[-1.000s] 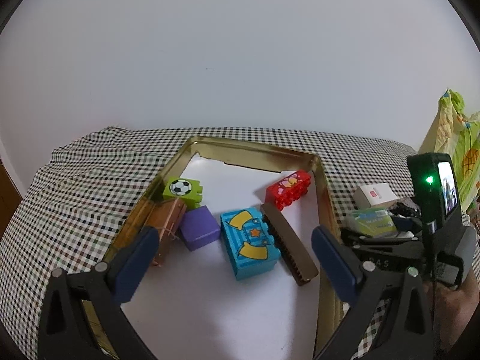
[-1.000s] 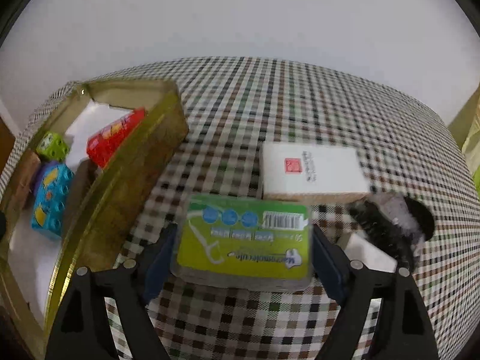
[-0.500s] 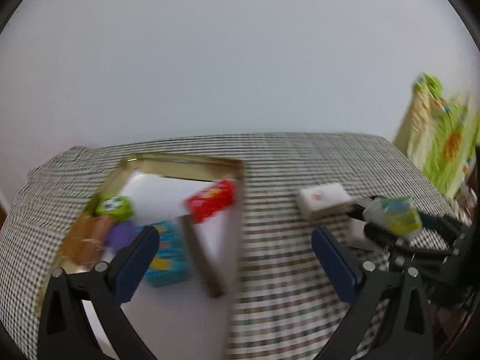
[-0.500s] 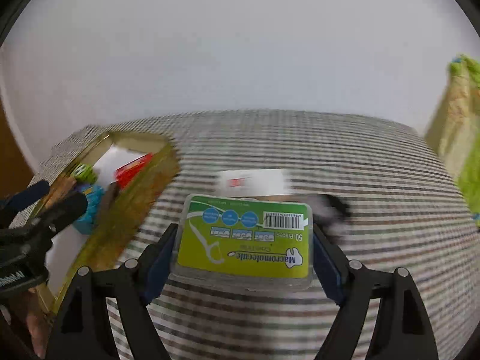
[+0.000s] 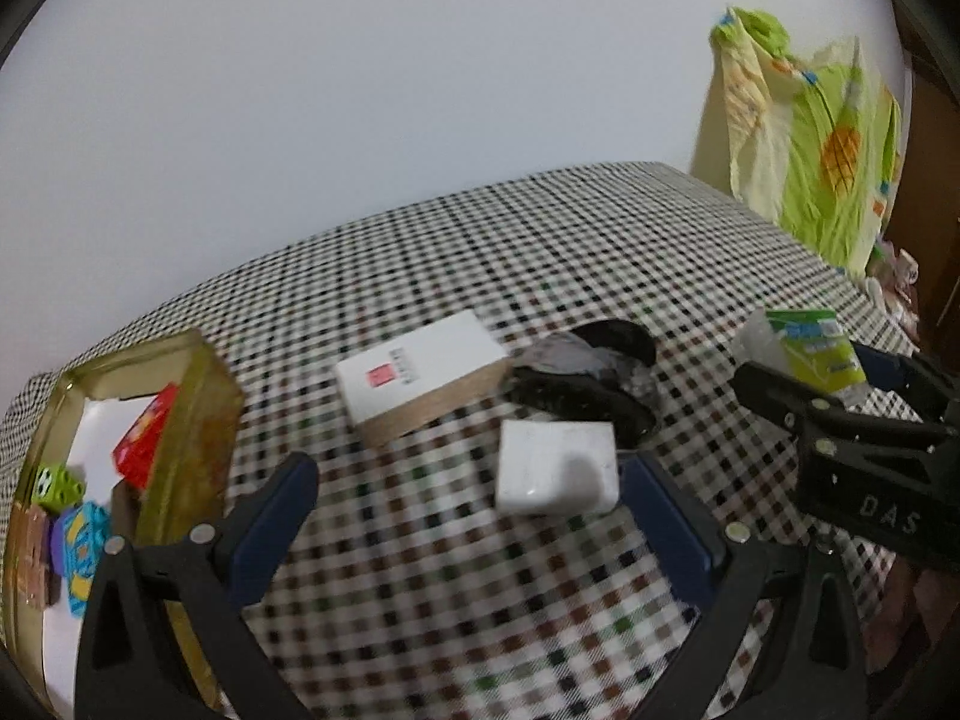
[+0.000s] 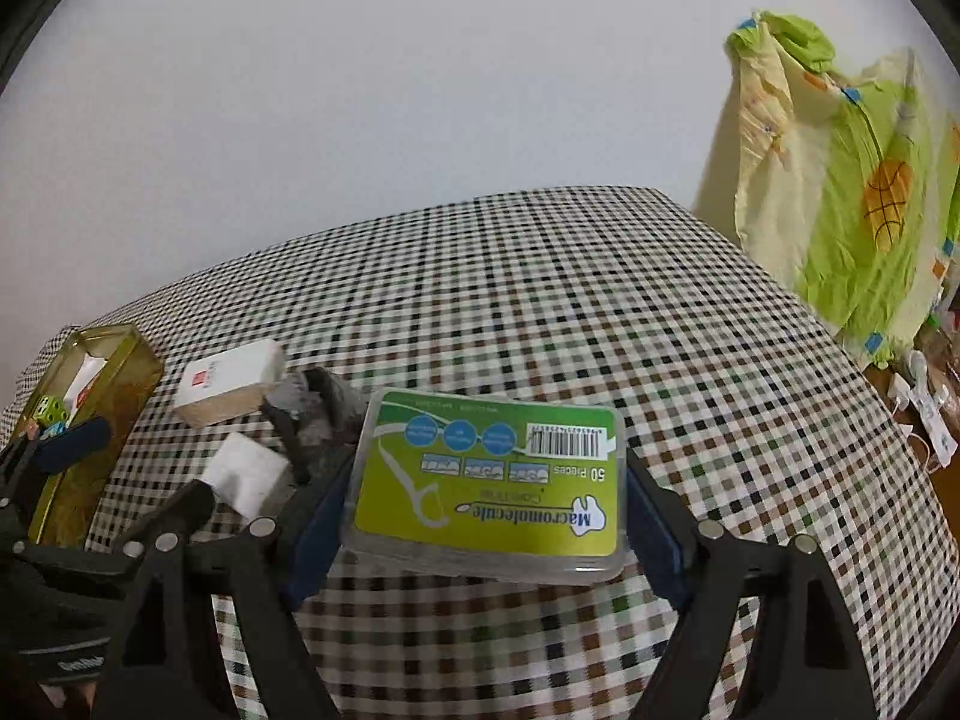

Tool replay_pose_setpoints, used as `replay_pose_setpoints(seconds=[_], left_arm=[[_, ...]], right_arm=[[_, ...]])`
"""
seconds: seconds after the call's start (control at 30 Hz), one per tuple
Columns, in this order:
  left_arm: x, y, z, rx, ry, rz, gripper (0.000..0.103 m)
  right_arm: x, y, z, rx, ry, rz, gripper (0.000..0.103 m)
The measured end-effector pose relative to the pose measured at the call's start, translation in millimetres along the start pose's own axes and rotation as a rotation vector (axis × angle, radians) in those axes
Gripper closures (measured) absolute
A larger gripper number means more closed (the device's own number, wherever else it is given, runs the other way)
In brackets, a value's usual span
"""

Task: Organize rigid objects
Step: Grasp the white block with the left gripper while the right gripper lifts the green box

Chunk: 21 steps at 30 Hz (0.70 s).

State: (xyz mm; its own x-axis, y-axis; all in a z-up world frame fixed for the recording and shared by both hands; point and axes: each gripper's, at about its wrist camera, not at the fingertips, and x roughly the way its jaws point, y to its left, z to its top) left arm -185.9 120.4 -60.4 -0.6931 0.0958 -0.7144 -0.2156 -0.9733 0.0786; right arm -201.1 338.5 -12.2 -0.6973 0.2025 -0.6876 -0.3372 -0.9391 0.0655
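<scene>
My right gripper (image 6: pixel 486 516) is shut on a green-labelled clear plastic box (image 6: pixel 489 480), held above the checked tablecloth; the same box (image 5: pixel 807 348) shows at the right of the left wrist view. My left gripper (image 5: pixel 468 516) is open over the cloth, with a small white block (image 5: pixel 558 468) just inside its right finger. Behind that lie a white box with a red mark (image 5: pixel 420 375) and a black-and-grey brush (image 5: pixel 588 372). The gold tin tray (image 5: pixel 192 420) at the left holds a red brick (image 5: pixel 147 435), a green football brick (image 5: pixel 57 483) and a blue brick (image 5: pixel 84 546).
A checked cloth (image 6: pixel 600 300) covers the table. A green and yellow fabric (image 6: pixel 840 180) hangs at the right beyond the table's edge. Small items lie off the table's right side (image 6: pixel 924 396).
The left gripper swung right, from above the tray to over the white block and brush. The right gripper lifted the green-labelled box off the cloth and carried it right.
</scene>
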Motion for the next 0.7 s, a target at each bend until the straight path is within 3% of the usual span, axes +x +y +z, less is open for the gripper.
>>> replay_pose_setpoints(seconds=[0.23,0.47,0.6,0.7], left_arm=[[19.7,-7.2,4.3,0.016,0.053,-0.031,0.001],[24.9,-6.7,7.1,0.027,0.055,-0.038,0.002],[24.4,-8.2,6.7,0.042,0.055,-0.099,0.015],[21.2,-9.9,3.6,0.062,0.047,-0.156,0.037]], right_arm=[[6.7,-9.8,-6.7,0.023,0.008,0.001,0.019],[9.0,-12.3,-9.2,0.03,0.005,0.008,0.019],[8.3,-10.5,-9.9,0.028,0.005,0.009,0.019],[7.7,-7.3,-10.1,0.013,0.0,0.001,0.019]])
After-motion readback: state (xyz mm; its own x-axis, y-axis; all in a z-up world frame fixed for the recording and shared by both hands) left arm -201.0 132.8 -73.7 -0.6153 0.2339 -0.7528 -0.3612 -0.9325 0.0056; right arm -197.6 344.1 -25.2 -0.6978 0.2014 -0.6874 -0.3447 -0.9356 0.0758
